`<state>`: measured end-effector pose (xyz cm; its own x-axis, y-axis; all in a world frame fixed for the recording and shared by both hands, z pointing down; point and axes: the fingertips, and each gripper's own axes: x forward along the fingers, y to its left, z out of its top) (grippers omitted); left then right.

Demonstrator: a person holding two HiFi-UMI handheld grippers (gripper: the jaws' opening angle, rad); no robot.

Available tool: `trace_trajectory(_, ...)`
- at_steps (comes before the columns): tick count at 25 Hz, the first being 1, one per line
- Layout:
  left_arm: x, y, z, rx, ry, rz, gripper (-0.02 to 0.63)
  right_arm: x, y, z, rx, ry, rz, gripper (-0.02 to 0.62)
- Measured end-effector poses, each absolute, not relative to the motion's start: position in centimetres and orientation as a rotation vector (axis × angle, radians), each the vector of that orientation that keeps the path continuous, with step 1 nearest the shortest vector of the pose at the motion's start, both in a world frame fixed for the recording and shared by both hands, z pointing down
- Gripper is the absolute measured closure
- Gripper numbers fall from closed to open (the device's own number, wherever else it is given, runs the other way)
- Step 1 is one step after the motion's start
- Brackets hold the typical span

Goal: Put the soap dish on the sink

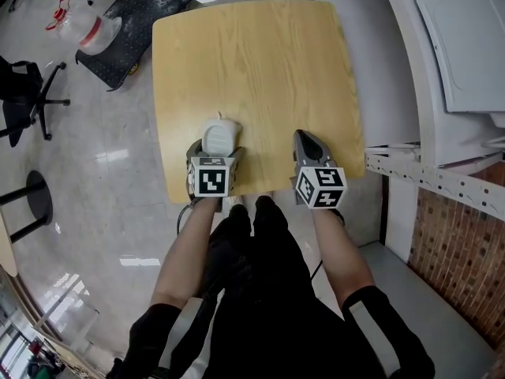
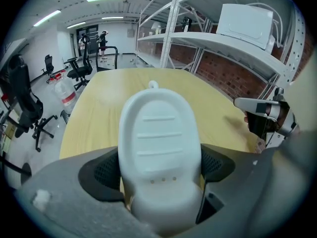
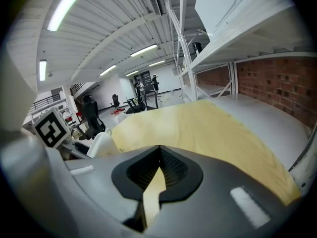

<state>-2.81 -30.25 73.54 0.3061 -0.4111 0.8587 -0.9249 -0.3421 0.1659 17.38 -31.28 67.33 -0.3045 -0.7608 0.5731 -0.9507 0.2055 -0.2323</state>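
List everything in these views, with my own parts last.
soap dish: one, white, clamped between the left tool's jaws, over the table's near edge
table: one, light wood, straight ahead
shelving rack: one, white, right of the table
box: one, white, on an upper shelf
brick wall: one, red-brown, behind the rack
water jug: one, clear with red cap, on the floor far left
platform cart: one, black, beside the jug
office chair: one, black, on the left
stool: one, black, on the left
left tool: grey, shut on the dish
right tool: grey, shut, empty, over the table
forearms: two, behind the tools
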Motion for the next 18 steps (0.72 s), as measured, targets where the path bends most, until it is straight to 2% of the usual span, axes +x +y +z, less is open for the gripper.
trace_trajectory(18, -3.5, -31.4, 75.0, 1.901, -1.251, 0.988, 0.150, 16.8, -31.2, 71.2, 1.541, -1.898, 0.982, 0.593)
